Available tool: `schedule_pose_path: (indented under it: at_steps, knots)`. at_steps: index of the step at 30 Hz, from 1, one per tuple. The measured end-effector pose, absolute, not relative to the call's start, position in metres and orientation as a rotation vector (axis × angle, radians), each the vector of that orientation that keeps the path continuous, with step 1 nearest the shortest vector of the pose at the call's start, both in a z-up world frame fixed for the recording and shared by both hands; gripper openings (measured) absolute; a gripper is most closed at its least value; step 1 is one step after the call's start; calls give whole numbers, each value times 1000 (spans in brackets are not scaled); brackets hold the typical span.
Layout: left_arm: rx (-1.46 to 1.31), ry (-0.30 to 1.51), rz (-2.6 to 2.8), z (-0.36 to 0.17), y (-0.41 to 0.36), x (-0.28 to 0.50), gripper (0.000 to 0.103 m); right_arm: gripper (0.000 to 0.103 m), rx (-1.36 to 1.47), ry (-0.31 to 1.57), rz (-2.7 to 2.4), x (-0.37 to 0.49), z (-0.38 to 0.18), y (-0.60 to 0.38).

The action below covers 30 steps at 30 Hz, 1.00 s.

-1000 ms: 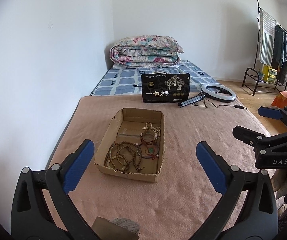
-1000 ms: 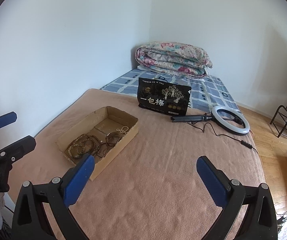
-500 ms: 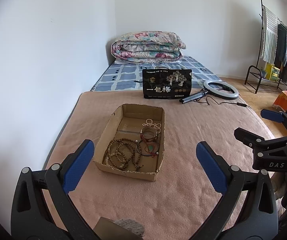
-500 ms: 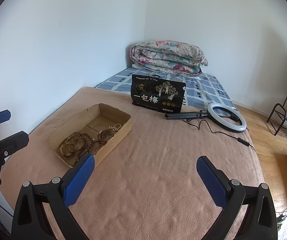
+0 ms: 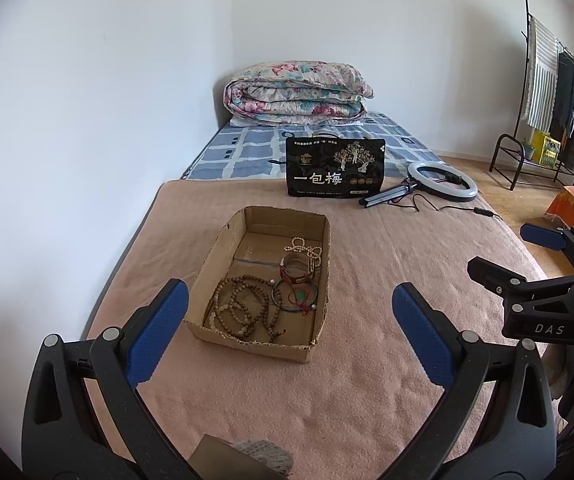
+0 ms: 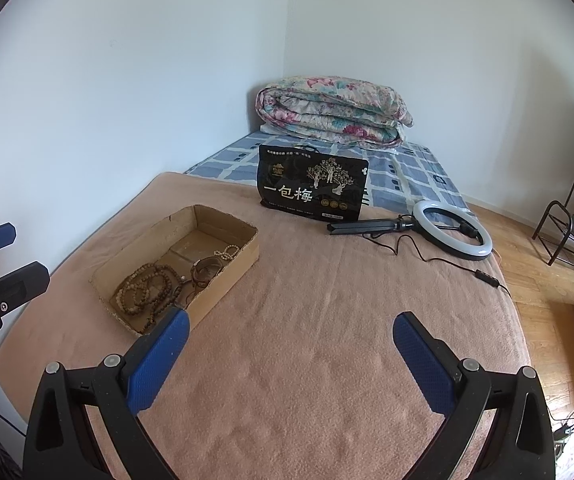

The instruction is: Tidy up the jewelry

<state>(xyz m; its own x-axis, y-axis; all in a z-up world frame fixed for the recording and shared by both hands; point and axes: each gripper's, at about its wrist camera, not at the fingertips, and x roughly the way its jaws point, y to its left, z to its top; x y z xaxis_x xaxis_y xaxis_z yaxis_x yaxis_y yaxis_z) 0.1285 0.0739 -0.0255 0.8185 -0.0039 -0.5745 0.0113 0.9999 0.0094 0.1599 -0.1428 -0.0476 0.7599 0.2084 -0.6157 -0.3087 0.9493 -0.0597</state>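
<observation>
A shallow cardboard box (image 5: 215,252) lies on the pink blanket (image 5: 367,380), also in the right wrist view (image 6: 247,246). Inside lie brown bead strings (image 5: 243,306), dark bracelets with a red cord (image 5: 297,294), a brown band (image 5: 296,270) and a pale bead string (image 5: 301,245). My left gripper (image 5: 290,322) is open and empty, raised just short of the box's near wall. My right gripper (image 6: 290,346) is open and empty, above bare blanket to the right of the box. It also shows at the right edge of the left wrist view (image 5: 527,256).
A black printed bag (image 5: 335,168) stands behind the box. A ring light with stand and cable (image 5: 439,184) lies to its right. A folded floral quilt (image 5: 297,94) sits at the head of the bed. White wall on the left, clothes rack (image 5: 551,100) far right.
Both grippers have moved forward and slightly up over the bed, so the box sits closer and lower in view. Both stay open and empty. The jewelry has not moved.
</observation>
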Motion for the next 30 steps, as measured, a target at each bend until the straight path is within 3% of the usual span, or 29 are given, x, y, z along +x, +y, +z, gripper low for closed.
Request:
schedule_pose_path:
  at_steps: [30]
  knots:
    - [11, 614, -8, -24, 75, 130, 103, 103, -158, 664, 269, 162, -51, -144]
